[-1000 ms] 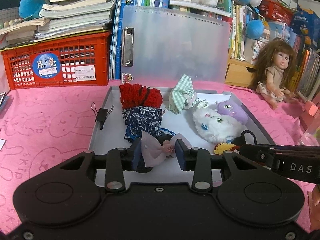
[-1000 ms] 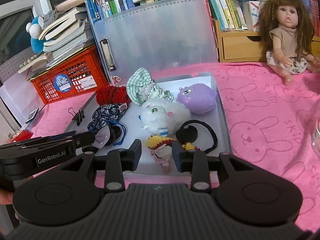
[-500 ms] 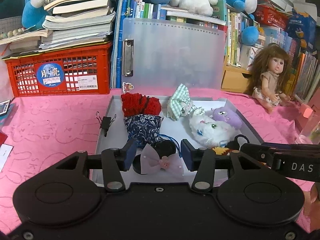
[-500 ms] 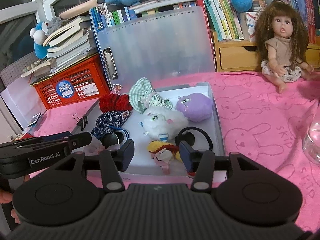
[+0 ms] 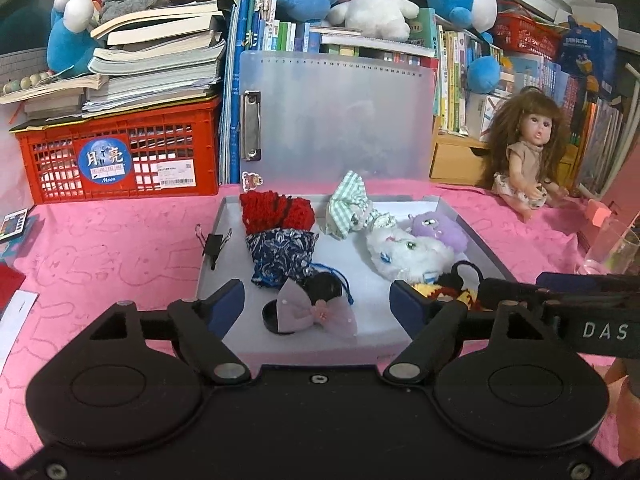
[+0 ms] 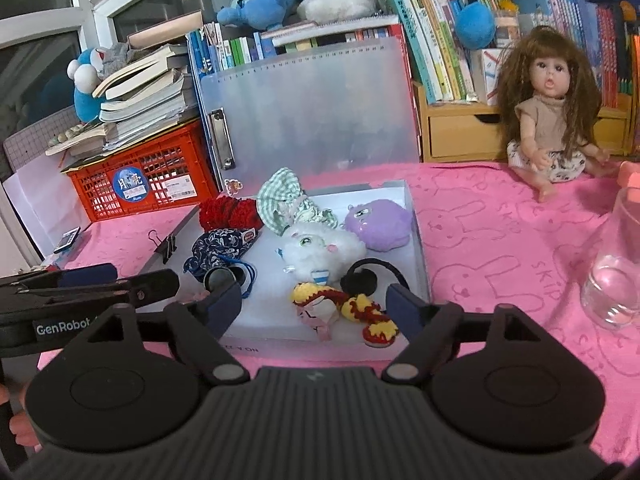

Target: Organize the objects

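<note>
Pink cloth (image 5: pixel 120 248) printed with rabbits covers the table, and the landmark on it is the shallow grey tray (image 5: pixel 224 224) in the middle, its clear lid (image 5: pixel 344 120) standing upright behind it. Far left of the tray sits a red crate (image 5: pixel 120 152) under a stack of books (image 5: pixel 152 64). A black binder clip (image 5: pixel 214 244) is clipped on the tray's left rim.

Inside the tray, along the left side, a red knitted piece (image 5: pixel 276 210) lies at the back, a navy floral pouch (image 5: pixel 282 250) just in front of it, and a pink bow (image 5: pixel 316 312) on a black round item near the front edge. The left gripper (image 5: pixel 316 304) hovers at the tray's front edge with its fingers spread wide and nothing between them; the bow lies free in the gap.

In the tray's middle back is a green checked cloth (image 5: pixel 348 204). To its right, a white plush (image 6: pixel 324 248) touches a purple plush (image 6: pixel 378 222), with a black hair tie (image 6: pixel 362 278) in front of them. A yellow-and-red knitted figure (image 6: pixel 344 306) lies at the tray's front right. The right gripper (image 6: pixel 316 306) hangs over that corner, its fingers also wide apart and holding nothing.

Right of the tray, well apart, a long-haired doll (image 6: pixel 550 120) sits against a wooden drawer unit, and a clear glass (image 6: pixel 616 264) stands at the far right.
</note>
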The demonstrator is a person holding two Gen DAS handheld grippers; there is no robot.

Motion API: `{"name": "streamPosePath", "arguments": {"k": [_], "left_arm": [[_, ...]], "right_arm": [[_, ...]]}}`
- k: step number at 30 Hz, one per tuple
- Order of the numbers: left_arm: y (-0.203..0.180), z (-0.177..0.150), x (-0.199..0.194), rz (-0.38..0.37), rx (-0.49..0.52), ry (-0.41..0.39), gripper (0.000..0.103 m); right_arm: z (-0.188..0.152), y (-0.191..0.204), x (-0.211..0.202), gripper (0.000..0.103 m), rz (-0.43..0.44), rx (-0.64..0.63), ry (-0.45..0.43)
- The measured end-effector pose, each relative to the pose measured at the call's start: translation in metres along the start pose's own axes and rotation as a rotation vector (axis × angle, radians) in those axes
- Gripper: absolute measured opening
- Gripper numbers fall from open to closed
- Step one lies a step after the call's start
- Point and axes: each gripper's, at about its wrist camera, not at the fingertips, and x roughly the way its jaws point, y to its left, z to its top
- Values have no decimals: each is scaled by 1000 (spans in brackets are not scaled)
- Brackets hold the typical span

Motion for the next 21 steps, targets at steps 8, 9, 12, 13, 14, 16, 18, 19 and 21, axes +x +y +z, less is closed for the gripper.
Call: {"name": "streamPosePath", "arguments": {"k": [8, 9, 12, 13, 14, 16, 18, 19, 21], "left_arm": [[7, -19, -7, 4, -19, 37, 80], [8, -22, -8, 7, -21, 41, 80], [10, -31, -8, 17, -26, 58, 80], [11, -34, -8, 19, -28, 64, 80], [12, -37, -8, 21, -29, 69, 80], [13, -42, -7, 26, -31, 79, 81], [13, -48, -7, 32, -31, 90, 81], [13, -50, -6, 35, -31, 96, 81], [13, -55, -5, 40, -33, 105, 81]], "right_arm": [[-13, 2, -11, 89, -12, -20, -11], [-15, 3, -12, 89, -14, -24, -11], [-22, 5, -14, 89, -23, -38, -10], [-24, 6, -14, 89, -26, -41, -8], [-26, 6, -15, 89, -29, -43, -6], [-29, 5, -14, 89, -34, -42, -1], [-34, 5, -14, 89, -42, -41, 6], [-35, 4, -13, 90, -47, -41, 8], [-39, 4, -12, 90, -60, -46, 16]]}}
